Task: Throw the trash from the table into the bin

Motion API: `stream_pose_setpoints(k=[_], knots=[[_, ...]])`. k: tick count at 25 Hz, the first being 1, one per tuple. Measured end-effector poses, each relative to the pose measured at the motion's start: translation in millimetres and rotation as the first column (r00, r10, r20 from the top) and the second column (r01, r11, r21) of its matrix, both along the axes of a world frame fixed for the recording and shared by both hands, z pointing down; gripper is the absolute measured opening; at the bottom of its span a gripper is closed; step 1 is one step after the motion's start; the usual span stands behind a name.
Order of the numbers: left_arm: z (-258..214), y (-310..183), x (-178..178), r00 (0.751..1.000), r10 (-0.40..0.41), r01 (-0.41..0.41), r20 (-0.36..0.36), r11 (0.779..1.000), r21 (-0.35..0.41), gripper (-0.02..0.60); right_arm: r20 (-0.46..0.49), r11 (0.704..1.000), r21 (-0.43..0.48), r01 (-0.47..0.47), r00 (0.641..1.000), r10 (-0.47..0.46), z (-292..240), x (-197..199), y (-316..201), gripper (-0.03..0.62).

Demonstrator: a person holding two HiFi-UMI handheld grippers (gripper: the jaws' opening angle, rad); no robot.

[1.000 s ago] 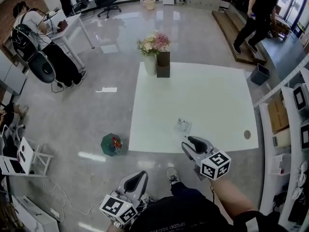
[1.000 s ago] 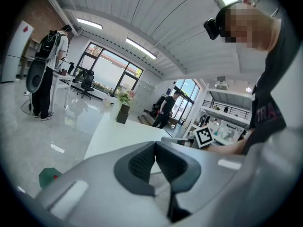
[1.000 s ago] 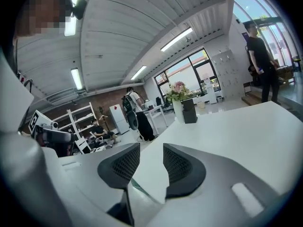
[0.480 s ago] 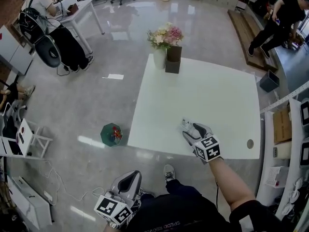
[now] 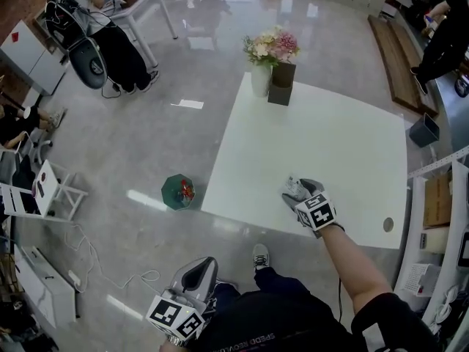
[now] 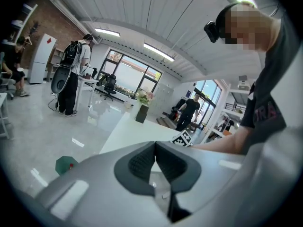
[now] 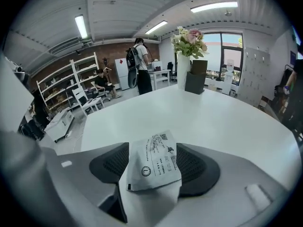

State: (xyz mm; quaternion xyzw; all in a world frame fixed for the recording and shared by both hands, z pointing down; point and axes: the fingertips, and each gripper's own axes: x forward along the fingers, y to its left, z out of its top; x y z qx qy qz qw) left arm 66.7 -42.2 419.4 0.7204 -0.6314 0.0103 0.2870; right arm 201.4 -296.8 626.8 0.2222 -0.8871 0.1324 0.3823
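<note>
A crumpled white printed wrapper [image 5: 294,189] lies near the front edge of the white table [image 5: 330,138]. My right gripper [image 5: 300,194] points down at it. In the right gripper view the wrapper [image 7: 154,167] stands between the two dark pads of the right gripper [image 7: 152,149], whose jaws are opening and do not squeeze it. The green bin [image 5: 176,193] stands on the floor left of the table, with red and other trash inside. My left gripper [image 5: 204,268] hangs low beside my body, off the table. In its own view the left gripper [image 6: 155,146] has its tips together and holds nothing.
A vase of flowers [image 5: 264,57] and a dark box [image 5: 282,83] stand at the table's far corner. People and desks are at the back left, and another person at the back right. A small dark bin [image 5: 424,130] stands right of the table. A cable lies on the floor at lower left.
My right gripper has dropped from above the table's front edge down onto the wrapper, and its jaws have spread around it. The left gripper has stayed low by my body.
</note>
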Motion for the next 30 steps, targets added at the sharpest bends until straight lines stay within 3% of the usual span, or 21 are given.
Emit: stream_pose_setpoints(k=[5,21,25,30], knots=[[3,7,3,1.000,-0.019,0.019,0.000,1.000,-0.004,0.008,-0.059,0.999,0.021,0.033,0.998,-0.032,11,4,3,0.301],[3,12,1,1.000,-0.027,0.028,-0.010,1.000,0.014,0.008,-0.068,0.999,0.002,0.036,0.997,-0.036,8,5,5,0.113],[2,12,-2,1.000,-0.027,0.027,-0.013,0.999,0.021,0.008,-0.040,1.000,0.019,0.020,0.999,-0.019,-2,3,5,0.091],[-1,13,-7,0.999,-0.030,0.030,-0.019,0.999,0.033,0.008,0.069,0.999,0.026,0.019,0.997,-0.021,-39,-16,16,0.089]])
